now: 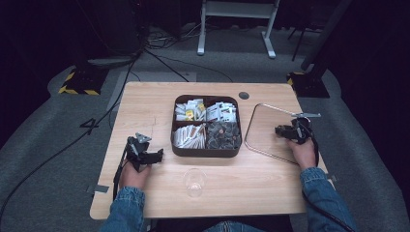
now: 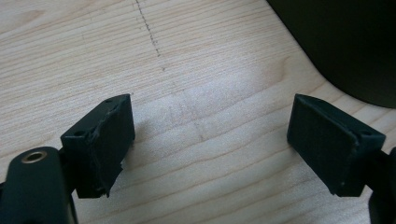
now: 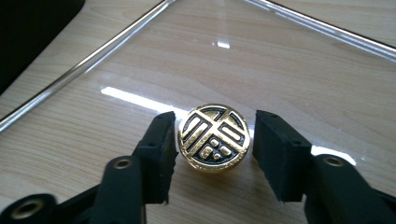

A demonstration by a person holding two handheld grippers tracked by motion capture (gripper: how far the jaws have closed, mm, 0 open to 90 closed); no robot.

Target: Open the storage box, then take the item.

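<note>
A round gold-and-black knob (image 3: 213,137) sits in the middle of a flat glass lid (image 3: 280,60) with a metal rim, which lies on the wooden table at the right (image 1: 263,145). My right gripper (image 3: 215,140) straddles the knob. Its left pad is close against the knob's side and its right pad stands a small gap away, so the jaws are open. In the high view the right gripper (image 1: 280,130) rests over the lid. My left gripper (image 2: 210,140) is open over bare wood, near the table's left front (image 1: 158,155), with nothing between its pads.
A dark four-compartment box (image 1: 206,125) of packets and sachets stands mid-table; its corner (image 2: 345,42) is just beyond my left gripper. A clear drinking glass (image 1: 194,181) stands near the front edge. A round grommet (image 1: 243,95) is at the back.
</note>
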